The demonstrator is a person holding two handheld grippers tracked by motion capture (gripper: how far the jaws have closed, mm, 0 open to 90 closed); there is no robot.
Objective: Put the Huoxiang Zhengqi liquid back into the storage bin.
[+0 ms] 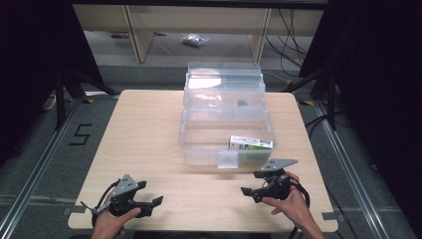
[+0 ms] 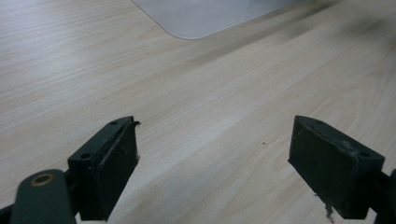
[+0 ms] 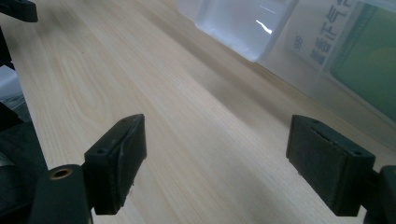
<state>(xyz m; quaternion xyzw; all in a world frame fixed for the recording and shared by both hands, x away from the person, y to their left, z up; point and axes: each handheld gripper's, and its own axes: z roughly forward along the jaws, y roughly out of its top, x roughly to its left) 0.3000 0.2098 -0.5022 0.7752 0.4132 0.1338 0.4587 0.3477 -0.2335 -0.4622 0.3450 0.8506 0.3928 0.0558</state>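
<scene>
Resting our left gripper (image 1: 149, 200) agape and empty on the table (image 1: 149, 129), we judge the clear plastic box (image 1: 226, 134) mid-table light, stiff, slippery; its front latch (image 1: 228, 160) suits our right gripper (image 1: 251, 183), also spread empty.

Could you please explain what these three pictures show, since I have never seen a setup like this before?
A person sits at a wooden table and holds a hand tool with two black jaws in each hand. The high view looks down from above: the left gripper is at the bottom left, the right gripper at the bottom right. The other two pictures come from small cameras riding on those tools, looking along their jaws. On the table stands a clear plastic box with its lid tipped open behind; inside lies a small green and white carton. Both grippers are open and hold nothing, with bare table between their jaws.
</scene>
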